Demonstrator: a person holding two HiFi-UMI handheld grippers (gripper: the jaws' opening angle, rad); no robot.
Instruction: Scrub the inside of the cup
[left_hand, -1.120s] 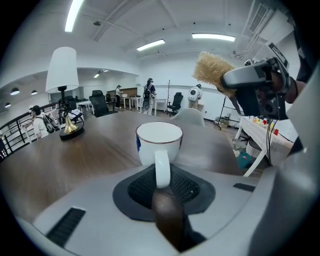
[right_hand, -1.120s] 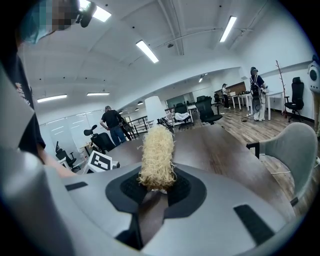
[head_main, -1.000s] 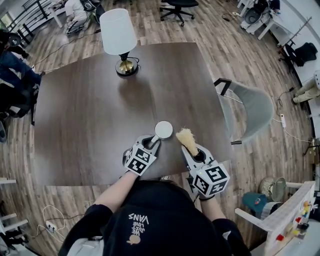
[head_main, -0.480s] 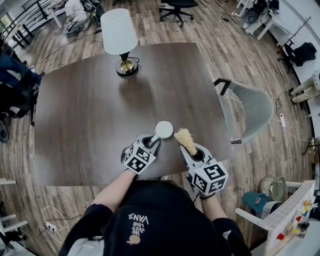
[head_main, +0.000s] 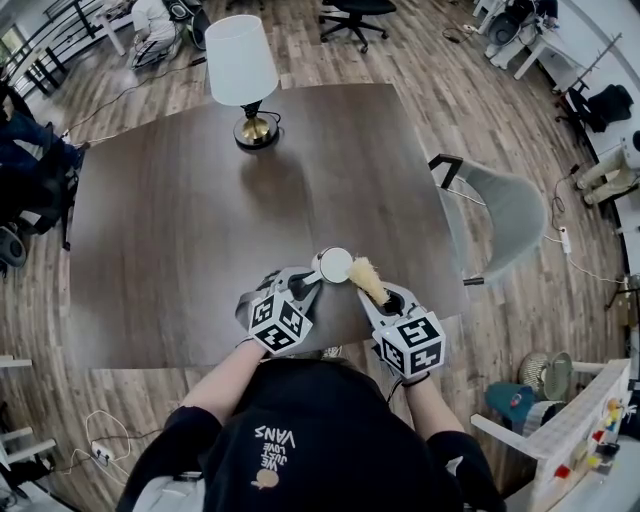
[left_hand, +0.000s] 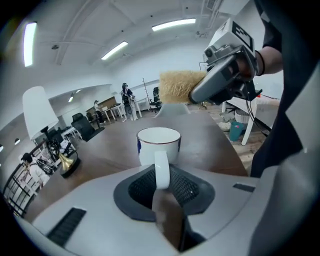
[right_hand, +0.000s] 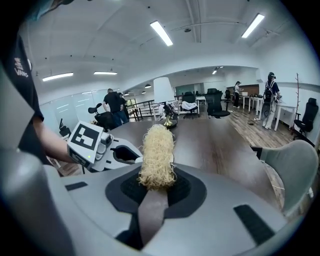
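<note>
Low at centre frame, my left gripper (head_main: 312, 278) is clamped on the handle of the upright cup (head_main: 335, 265). My right gripper (head_main: 378, 297) grips a scrubber (head_main: 365, 277), its tip just beside the rim, outside. Farther up the table (head_main: 200, 220) stands a lamp (head_main: 241, 60).

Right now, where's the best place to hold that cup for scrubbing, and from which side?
By its handle, from the person's side: the cup stands upright with the handle sticking out toward them, which leaves the mouth free for the brush. The left hand-held gripper is shut on it that way.
</note>
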